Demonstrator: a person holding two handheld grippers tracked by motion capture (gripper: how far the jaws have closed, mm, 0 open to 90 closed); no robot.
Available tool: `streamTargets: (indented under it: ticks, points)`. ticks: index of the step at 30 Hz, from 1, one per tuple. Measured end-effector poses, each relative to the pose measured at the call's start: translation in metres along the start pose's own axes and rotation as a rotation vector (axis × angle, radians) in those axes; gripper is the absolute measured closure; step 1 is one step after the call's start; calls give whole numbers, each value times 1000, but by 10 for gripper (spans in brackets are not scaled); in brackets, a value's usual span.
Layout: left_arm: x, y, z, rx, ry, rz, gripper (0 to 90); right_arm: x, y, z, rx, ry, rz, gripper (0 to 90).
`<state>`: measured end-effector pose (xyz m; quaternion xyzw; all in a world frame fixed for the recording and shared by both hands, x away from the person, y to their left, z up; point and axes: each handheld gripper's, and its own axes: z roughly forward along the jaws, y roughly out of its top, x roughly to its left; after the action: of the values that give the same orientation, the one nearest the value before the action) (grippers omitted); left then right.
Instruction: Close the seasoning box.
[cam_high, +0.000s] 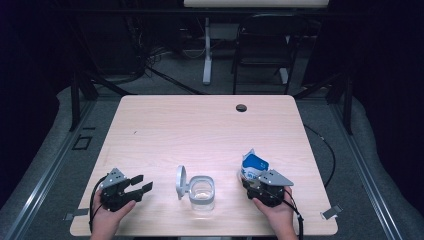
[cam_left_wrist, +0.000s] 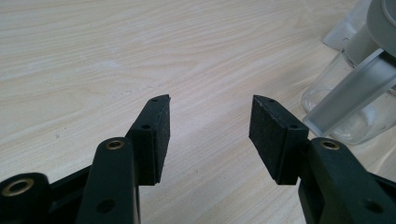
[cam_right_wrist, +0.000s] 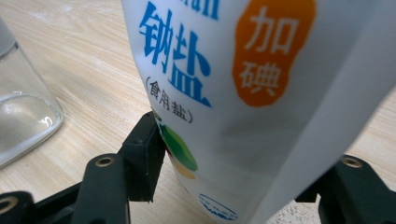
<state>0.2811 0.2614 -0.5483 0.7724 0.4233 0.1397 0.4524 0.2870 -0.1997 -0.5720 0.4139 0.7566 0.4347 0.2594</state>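
Note:
A white and blue salt bag (cam_high: 254, 165) (cam_right_wrist: 261, 93) with an orange patch stands upright at the table's front right. My right gripper (cam_high: 253, 178) (cam_right_wrist: 233, 154) is shut on its lower part. The left pad (cam_right_wrist: 147, 154) touches the bag, and the bag hides the other pad. A clear glass jar (cam_high: 202, 192) (cam_left_wrist: 345, 107) (cam_right_wrist: 23, 116) sits front centre, with its hinged lid (cam_high: 181, 182) swung up to its left. My left gripper (cam_high: 142, 183) (cam_left_wrist: 210, 121) rests open at the front left. It points towards the jar and has only bare wood between its jaws.
The light wooden table (cam_high: 200, 130) has a dark round grommet (cam_high: 241, 107) near its far edge. Behind the table stand a black chair (cam_high: 265, 45) and a white desk leg (cam_high: 207, 50). Cables trail from both grippers over the front edge.

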Motion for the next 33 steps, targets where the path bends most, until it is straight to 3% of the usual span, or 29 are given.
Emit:
streamTargets:
  ticks: [20, 33]
  points:
    - [2, 0, 0, -1, 2, -2, 488, 2, 0, 0, -11, -17, 5, 415]
    - [2, 1, 0, -4, -1, 1, 488, 7, 6, -4, -1, -7, -18, 417]
